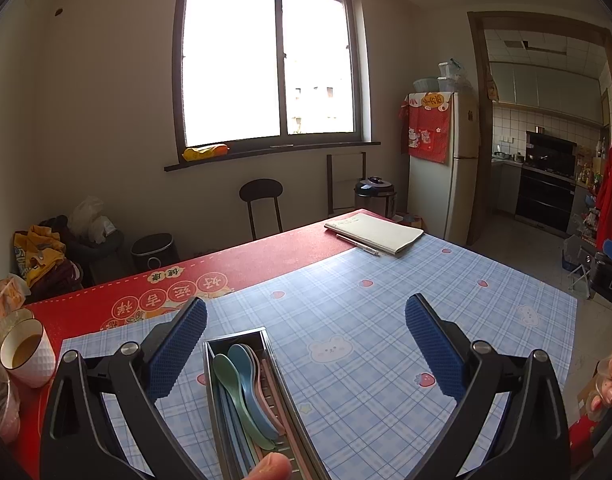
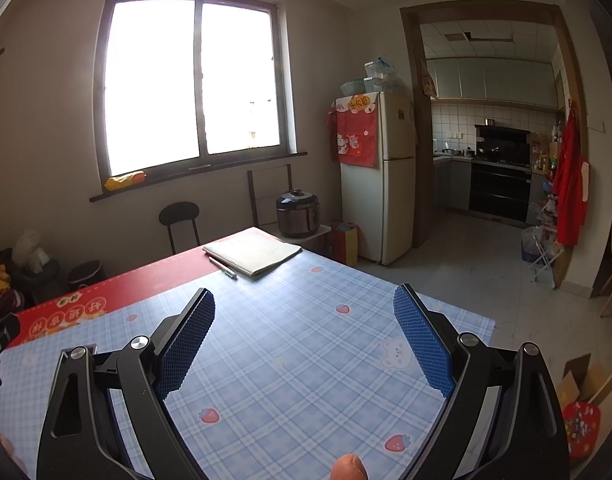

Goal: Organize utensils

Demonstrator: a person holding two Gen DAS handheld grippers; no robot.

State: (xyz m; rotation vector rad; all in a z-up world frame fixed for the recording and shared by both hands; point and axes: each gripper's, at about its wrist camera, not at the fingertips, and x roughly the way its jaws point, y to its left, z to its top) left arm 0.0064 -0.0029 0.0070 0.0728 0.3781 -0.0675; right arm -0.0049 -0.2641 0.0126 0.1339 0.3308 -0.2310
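The left gripper (image 1: 306, 332) is spread wide, with the metal utensil tray (image 1: 278, 392) of plastic spoons (image 1: 246, 392) between its fingers. The right gripper (image 2: 304, 336) gapes empty over bare surface (image 2: 290, 360). Sorting looks finished or paused; next probably calls for locating any stray utensil.

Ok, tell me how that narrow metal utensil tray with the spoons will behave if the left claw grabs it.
The metal tray looks rigid, so it probably won't flex. Its smooth, shiny walls may slip against the pads. It is long and narrow, so gripped at one end it would likely sag, and the loose plastic spoons could slide. The left claw is open around it.
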